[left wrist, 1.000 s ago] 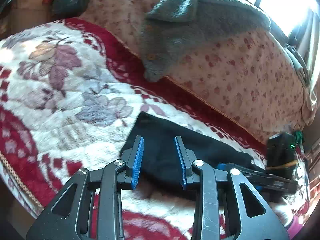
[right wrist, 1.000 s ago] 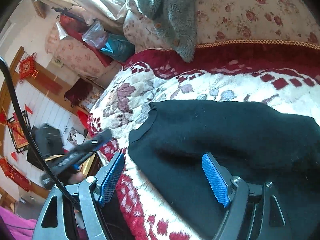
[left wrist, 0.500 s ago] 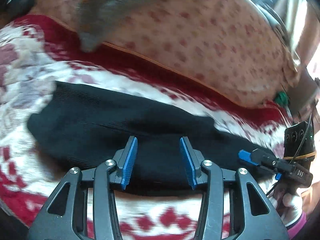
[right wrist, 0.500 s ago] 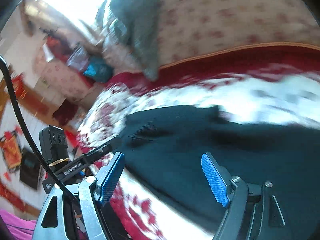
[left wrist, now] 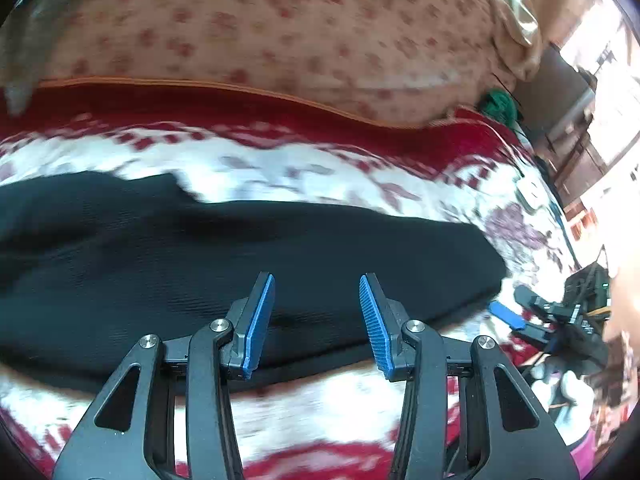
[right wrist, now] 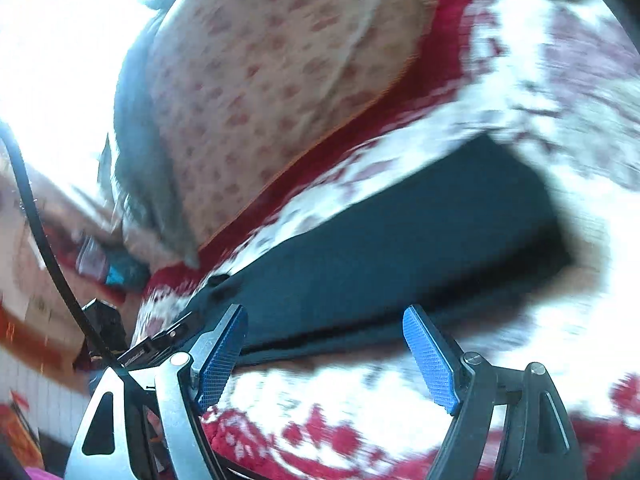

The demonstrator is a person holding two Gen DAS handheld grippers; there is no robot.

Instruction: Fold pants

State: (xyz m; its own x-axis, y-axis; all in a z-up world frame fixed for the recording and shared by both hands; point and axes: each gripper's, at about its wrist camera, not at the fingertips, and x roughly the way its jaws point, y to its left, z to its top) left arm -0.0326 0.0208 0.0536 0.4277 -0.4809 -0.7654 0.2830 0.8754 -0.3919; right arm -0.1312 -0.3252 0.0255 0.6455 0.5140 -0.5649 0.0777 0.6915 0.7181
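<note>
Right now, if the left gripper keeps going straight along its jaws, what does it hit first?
Most likely the black pants: the open left gripper points straight at them, nothing between. Depth is unclear.

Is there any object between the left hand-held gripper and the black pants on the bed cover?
Nothing visible stands in the way. The left hand-held gripper is open, and only air shows between its blue pads and the black pants, which lie flat on the red and white bed cover. The right hand-held gripper is off to the side.

One pair of black pants (left wrist: 248, 264); two grippers, left (left wrist: 316, 320) and right (right wrist: 326, 354); one floral cushion (left wrist: 260, 32); one patterned blanket (left wrist: 320, 412).
</note>
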